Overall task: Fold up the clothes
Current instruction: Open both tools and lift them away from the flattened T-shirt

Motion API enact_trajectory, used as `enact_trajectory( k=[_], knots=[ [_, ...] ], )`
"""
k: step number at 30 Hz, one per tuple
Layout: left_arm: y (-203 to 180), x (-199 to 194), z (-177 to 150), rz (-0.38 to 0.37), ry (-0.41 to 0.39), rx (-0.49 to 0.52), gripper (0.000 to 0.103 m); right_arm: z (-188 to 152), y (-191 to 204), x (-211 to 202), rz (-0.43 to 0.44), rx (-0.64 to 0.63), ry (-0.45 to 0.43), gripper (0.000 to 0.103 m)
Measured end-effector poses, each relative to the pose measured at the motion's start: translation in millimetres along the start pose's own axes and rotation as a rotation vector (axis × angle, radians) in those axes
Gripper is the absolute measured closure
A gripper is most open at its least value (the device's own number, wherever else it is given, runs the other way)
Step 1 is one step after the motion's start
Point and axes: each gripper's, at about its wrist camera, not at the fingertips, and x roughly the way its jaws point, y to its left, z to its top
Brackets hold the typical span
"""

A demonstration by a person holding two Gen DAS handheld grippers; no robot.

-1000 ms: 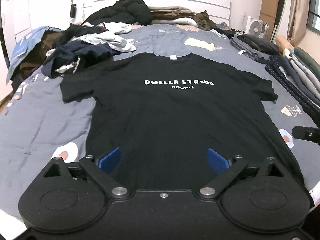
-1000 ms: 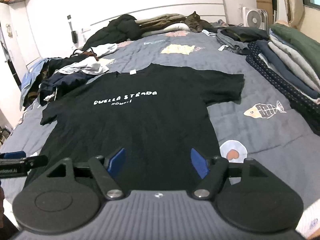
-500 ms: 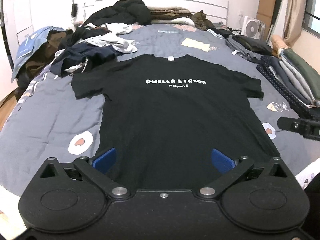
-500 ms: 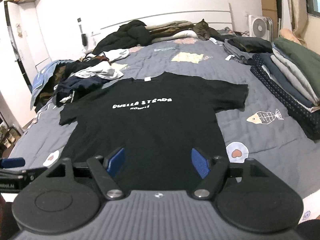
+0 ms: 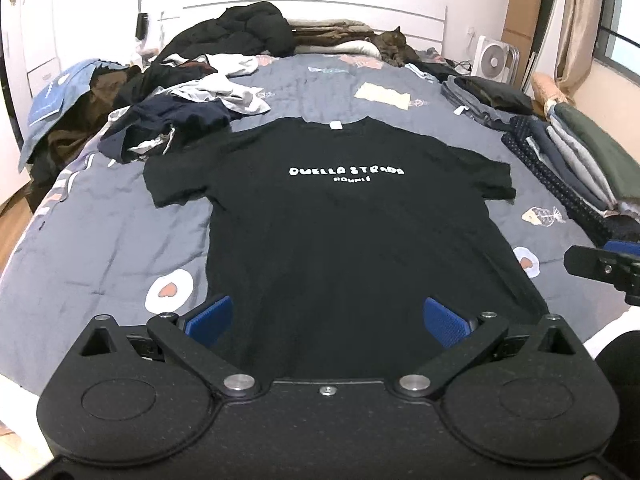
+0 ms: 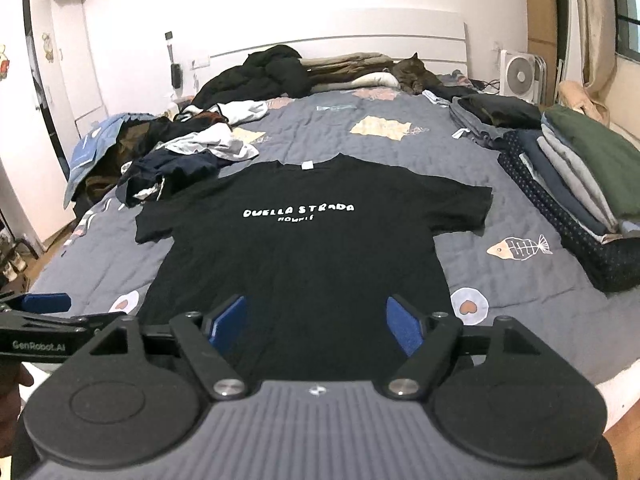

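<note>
A black T-shirt (image 5: 340, 232) with white lettering is lying flat and face up in the middle of the grey bed (image 5: 100, 248), collar at the far end, sleeves spread left and right, hem at the near edge. The left gripper (image 5: 328, 320) and right gripper (image 6: 316, 322) are both hovering over the hem, each with its blue fingers (image 5: 210, 316) standing wide apart and gripping nothing. A loose clothes heap (image 5: 176, 120) is sitting far left, a folded stack (image 6: 580, 176) is lying along the right edge, and a cat (image 6: 412, 72) is resting by the headboard.
</note>
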Motion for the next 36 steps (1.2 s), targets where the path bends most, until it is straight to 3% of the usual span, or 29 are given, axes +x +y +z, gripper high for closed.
enact_trajectory(
  k=[21, 36],
  knots=[
    [3.1, 14.1, -8.8, -0.018, 0.131, 0.018, 0.000, -10.8, 23.2, 34.2, 0.039, 0.049, 0.203, 0.024],
    [48.2, 25.2, 4.8, 0.012, 0.108, -0.077, 0.000, 7.1, 42.4, 59.8, 0.060, 0.020, 0.216, 0.024]
  ],
)
